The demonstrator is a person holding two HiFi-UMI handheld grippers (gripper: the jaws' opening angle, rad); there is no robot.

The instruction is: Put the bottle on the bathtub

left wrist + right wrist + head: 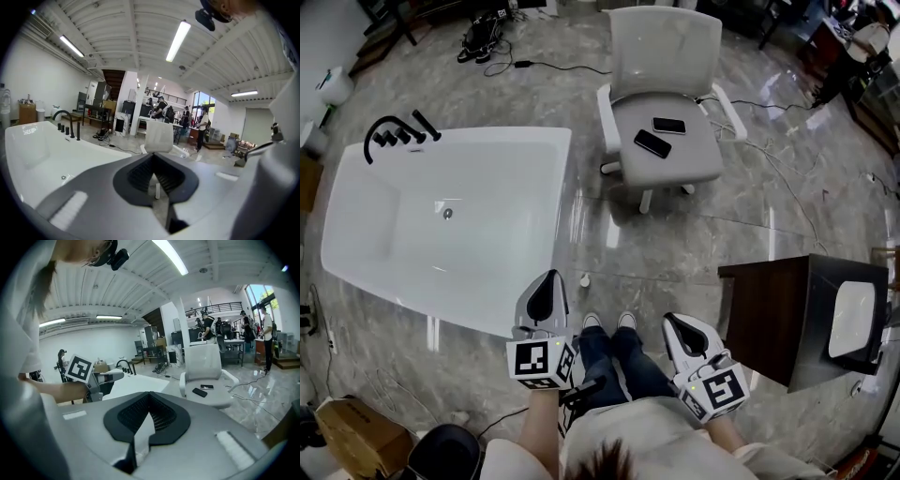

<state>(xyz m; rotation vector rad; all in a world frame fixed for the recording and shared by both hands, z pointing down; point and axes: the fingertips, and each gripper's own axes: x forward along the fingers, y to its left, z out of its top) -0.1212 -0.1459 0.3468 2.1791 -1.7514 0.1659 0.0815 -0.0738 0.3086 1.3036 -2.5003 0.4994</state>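
The white bathtub (487, 136) stands on the marble floor at the left, with a black faucet (394, 131) at its far corner; it also shows in the left gripper view (28, 140). No bottle is clearly in sight. A small white object (584, 279) stands on the floor by the tub's near corner; what it is I cannot tell. My left gripper (551, 277) hangs shut and empty beside that corner. My right gripper (668, 320) is shut and empty too, above the person's legs. In each gripper view the pads (152, 157) (149, 396) meet at the tip.
A white office chair (675, 164) with two phones (668, 125) on its seat stands ahead. A dark table (778, 309) bearing a white object (853, 319) is at the right. Cables cross the floor. A cardboard box (356, 436) and a black bin (445, 455) sit near left.
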